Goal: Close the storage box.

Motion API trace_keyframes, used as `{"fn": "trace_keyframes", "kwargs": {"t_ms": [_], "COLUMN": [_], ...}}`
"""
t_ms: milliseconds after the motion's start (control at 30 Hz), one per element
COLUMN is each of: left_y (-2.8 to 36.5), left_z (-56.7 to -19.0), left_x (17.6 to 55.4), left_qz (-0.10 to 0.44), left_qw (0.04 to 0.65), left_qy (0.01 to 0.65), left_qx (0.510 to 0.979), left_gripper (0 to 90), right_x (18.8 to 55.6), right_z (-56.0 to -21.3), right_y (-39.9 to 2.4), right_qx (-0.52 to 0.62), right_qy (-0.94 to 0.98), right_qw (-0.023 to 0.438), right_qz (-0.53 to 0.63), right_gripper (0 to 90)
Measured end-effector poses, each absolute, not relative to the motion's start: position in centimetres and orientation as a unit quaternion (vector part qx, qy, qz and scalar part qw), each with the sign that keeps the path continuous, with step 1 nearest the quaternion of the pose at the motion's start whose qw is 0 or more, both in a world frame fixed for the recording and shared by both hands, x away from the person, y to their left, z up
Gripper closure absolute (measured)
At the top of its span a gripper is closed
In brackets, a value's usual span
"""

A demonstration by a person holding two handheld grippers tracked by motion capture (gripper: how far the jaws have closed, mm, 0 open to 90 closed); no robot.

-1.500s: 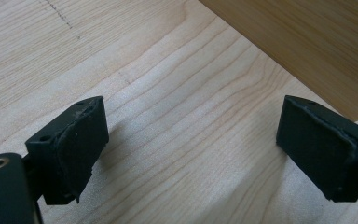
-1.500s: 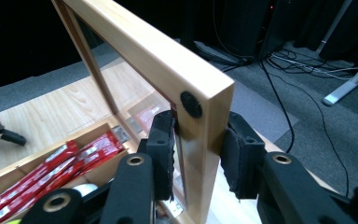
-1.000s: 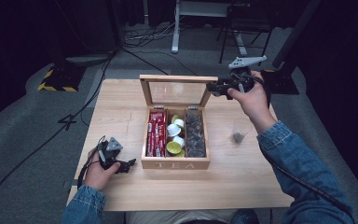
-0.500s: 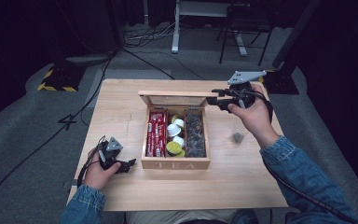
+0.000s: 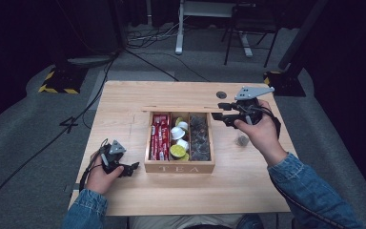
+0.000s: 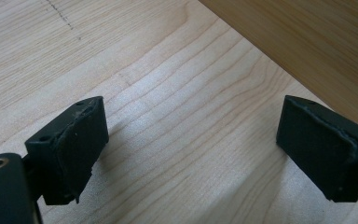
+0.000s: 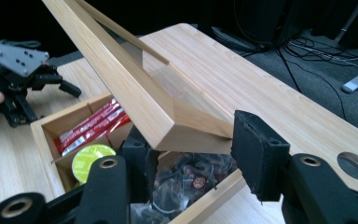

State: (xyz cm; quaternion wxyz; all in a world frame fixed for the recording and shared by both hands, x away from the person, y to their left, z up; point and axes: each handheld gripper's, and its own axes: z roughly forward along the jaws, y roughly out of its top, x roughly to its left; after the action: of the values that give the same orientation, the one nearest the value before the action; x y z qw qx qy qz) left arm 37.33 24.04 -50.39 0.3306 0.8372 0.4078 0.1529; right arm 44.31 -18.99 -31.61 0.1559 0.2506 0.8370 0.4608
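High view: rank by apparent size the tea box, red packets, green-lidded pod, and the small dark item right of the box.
1. Tea box
2. Red packets
3. Green-lidded pod and small dark item: they look about alike, too close to rank.

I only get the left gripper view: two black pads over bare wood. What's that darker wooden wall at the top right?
Observer: That's the side of a wooden box lettered TEA. The left gripper is held beside its front left corner.
Operator: What's inside the box?
Observer: Seen from the high view, there are three compartments: red packets on the left, round capsules in the middle and dark bags on the right.
Operator: And the other hand?
Observer: The right gripper is at a corner of the lid, which hangs tilted over the box. Its jaws have just been opening, with that corner between them.
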Motion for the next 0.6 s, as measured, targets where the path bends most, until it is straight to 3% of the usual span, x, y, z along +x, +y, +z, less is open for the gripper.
{"fn": "trace_keyframes", "kwargs": {"t_ms": [600], "left_y": [24.0], "left_z": [-50.4], "left_x": [37.3], "left_qz": [0.152], "left_qw": [0.33], "left_qy": [0.41], "left_qx": [0.837], "left_gripper": [9.4], "right_x": [41.3], "right_z": [-35.0], "right_y": [-19.4], "right_qx": [0.255], "right_qy": [0.842], "right_qw": [0.144], "right_qz": [0.454], "right_gripper": [46.8]}}
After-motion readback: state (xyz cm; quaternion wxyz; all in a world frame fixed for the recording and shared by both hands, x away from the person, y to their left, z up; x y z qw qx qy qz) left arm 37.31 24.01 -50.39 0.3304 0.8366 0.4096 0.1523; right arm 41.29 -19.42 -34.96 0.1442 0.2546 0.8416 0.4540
